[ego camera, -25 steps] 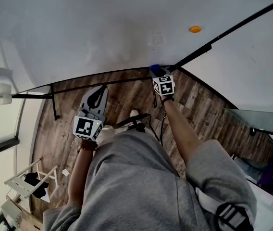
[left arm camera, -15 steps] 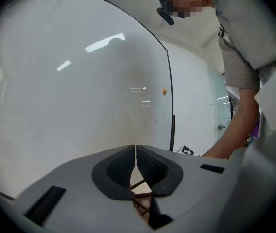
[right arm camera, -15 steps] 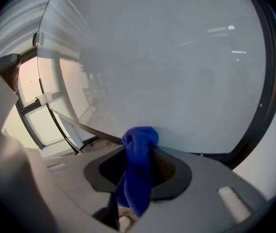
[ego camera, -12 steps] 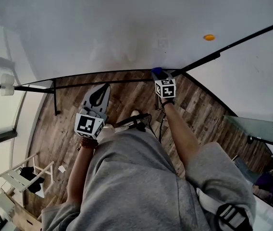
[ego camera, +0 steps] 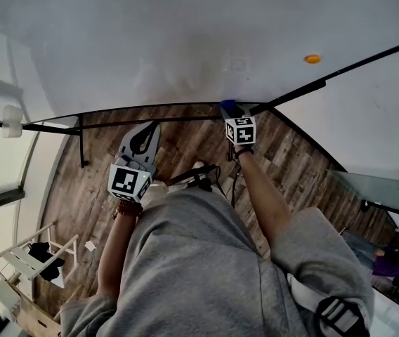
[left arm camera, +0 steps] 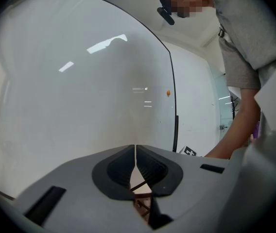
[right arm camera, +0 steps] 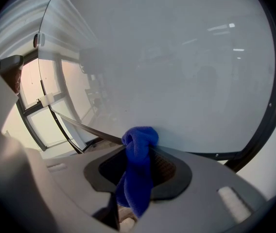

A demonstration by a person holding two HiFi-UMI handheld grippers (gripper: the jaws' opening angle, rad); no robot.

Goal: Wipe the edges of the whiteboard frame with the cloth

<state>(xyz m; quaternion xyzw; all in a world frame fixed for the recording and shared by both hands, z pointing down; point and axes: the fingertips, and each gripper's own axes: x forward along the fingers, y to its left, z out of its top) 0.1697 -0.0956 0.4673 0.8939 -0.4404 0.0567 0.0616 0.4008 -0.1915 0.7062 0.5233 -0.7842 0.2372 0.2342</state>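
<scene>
Between the right tongs (right arm camera: 145,166), the cloth (right arm camera: 138,169) sits pinched.

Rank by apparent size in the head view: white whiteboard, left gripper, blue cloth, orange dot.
1. white whiteboard
2. left gripper
3. blue cloth and orange dot: visible parts look alike, unranked.
</scene>
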